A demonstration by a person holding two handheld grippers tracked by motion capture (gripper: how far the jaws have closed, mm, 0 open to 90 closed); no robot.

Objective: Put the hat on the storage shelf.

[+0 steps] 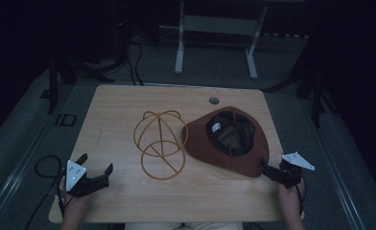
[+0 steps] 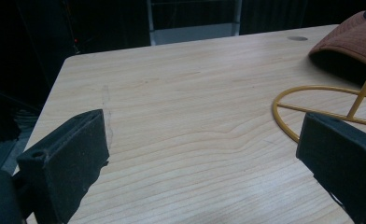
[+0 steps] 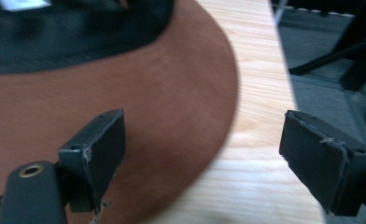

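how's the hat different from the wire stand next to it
The hat is solid brown felt; the wire stand is an open frame of thin yellow rods that the table shows through. The hat lies upside down, its dark lining facing up, while the stand lies tipped on its side. The right tool is at the hat's brim, jaws open; the left tool, also open, is well clear of the stand. Both rest on the table.

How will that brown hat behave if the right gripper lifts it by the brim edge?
The brown hat lies crown down with a broad felt-like brim, so it will probably sag from a one-edge grip. It looks light. The right gripper, jaws open, straddles the brim edge; the matte surface should resist slipping.
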